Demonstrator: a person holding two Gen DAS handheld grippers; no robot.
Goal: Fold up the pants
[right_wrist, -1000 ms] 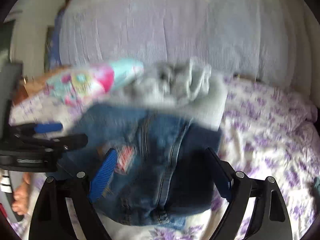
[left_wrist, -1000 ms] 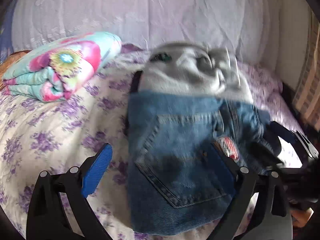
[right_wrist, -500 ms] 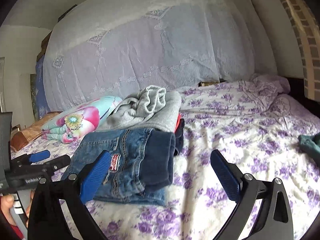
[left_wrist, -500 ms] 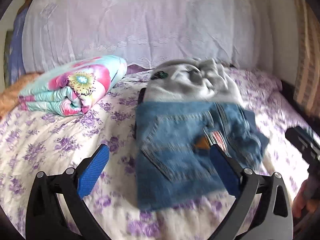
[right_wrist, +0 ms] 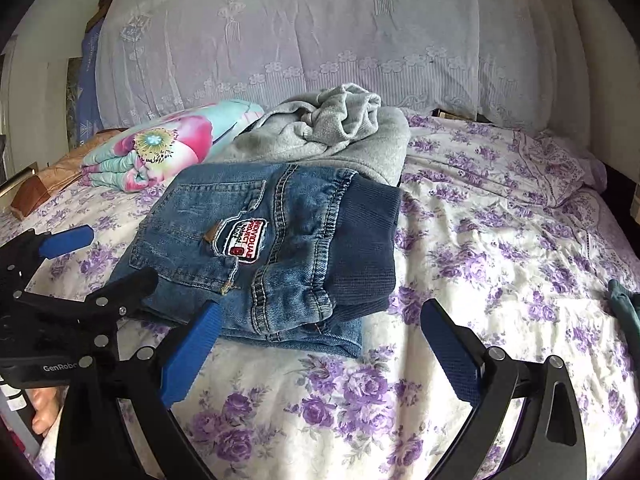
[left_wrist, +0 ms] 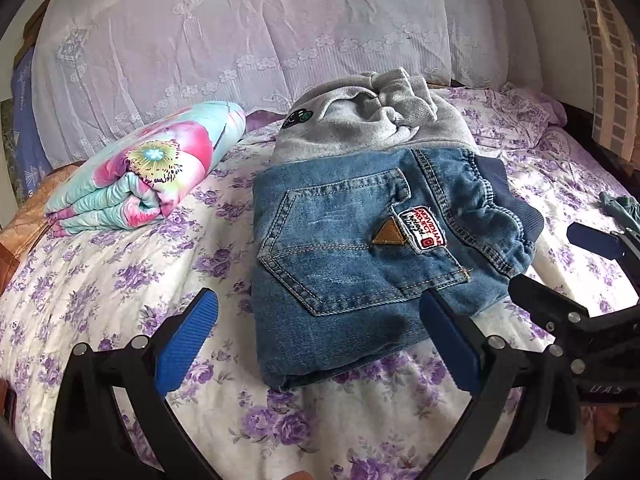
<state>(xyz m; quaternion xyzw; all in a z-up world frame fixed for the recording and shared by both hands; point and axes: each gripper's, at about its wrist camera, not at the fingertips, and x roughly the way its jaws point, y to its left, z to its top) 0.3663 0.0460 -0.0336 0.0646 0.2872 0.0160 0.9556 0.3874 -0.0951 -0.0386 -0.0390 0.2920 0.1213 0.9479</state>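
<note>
The blue jeans (left_wrist: 360,248) lie folded in a compact stack on the flowered bedsheet (left_wrist: 100,280), back pocket and red-and-white label facing up. In the right wrist view the jeans (right_wrist: 280,240) show their dark ribbed waistband to the right. My left gripper (left_wrist: 316,308) is open just short of the stack's near edge, its blue pads clear of the denim. My right gripper (right_wrist: 320,316) is open over the near right corner, not touching it. Each gripper shows in the other's view: the right gripper (left_wrist: 560,260) and the left gripper (right_wrist: 106,258).
A crumpled grey sweatshirt (left_wrist: 372,120) lies just behind the jeans, touching them. A folded flowered quilt (left_wrist: 152,168) sits at the back left. A green garment (right_wrist: 624,304) lies at the far right edge. A lace-covered headboard (left_wrist: 240,32) closes the back.
Both grippers have drawn back from the jeans, which now lie still and folded on the sheet. The jaws have widened a little and hold nothing.
</note>
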